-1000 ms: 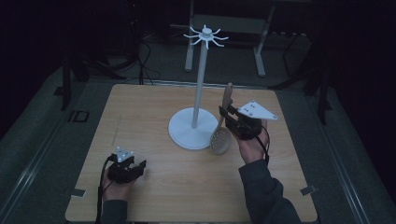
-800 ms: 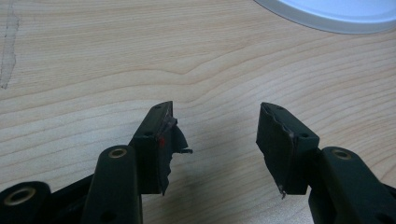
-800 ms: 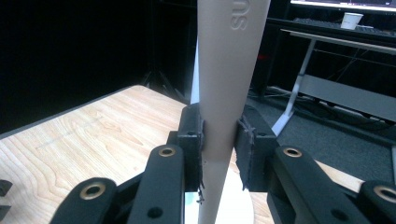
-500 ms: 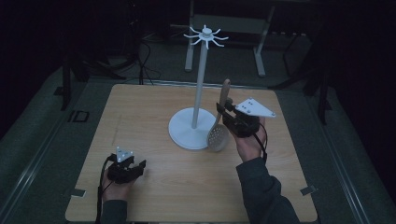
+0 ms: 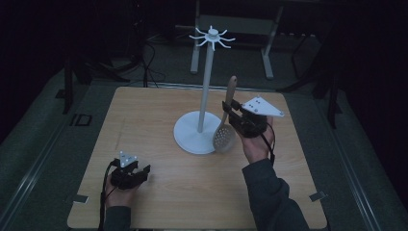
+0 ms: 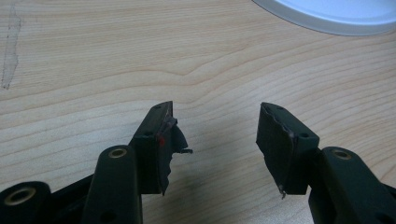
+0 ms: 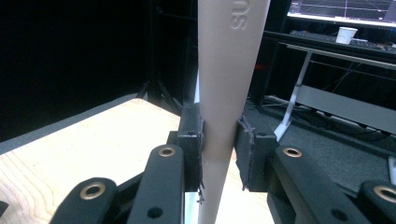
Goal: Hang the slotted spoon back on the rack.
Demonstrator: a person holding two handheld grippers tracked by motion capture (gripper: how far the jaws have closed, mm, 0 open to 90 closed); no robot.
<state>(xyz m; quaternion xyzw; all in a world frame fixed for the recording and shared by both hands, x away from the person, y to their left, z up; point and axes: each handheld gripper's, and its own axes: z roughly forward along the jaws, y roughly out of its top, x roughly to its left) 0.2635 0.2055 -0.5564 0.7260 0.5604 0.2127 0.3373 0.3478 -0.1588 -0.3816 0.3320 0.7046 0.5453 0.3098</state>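
Observation:
A beige slotted spoon [image 5: 225,137] hangs upright, bowl down, beside the white hook stand [image 5: 206,86]. My right gripper [image 5: 230,110] is shut on its handle [image 7: 226,88], which rises between the two black jaws in the right gripper view. The spoon's bowl is just above the stand's round base [image 5: 190,139]. The stand's top carries a ring of white hooks [image 5: 211,36]. My left gripper [image 5: 137,169] rests low at the table's front left, open, nothing between its fingers [image 6: 159,140]. The left gripper view shows bare wood and the edge of the base [image 6: 327,14].
The light wooden table [image 5: 144,115] stands on a dark floor. Behind it are a grey desk frame [image 5: 269,43] and cables. In the right gripper view a monitor [image 7: 345,9] and a paper cup [image 7: 346,33] sit on a far desk.
The right gripper has lifted the spoon a little and shifted it slightly left toward the stand's pole. The left gripper has stayed where it was.

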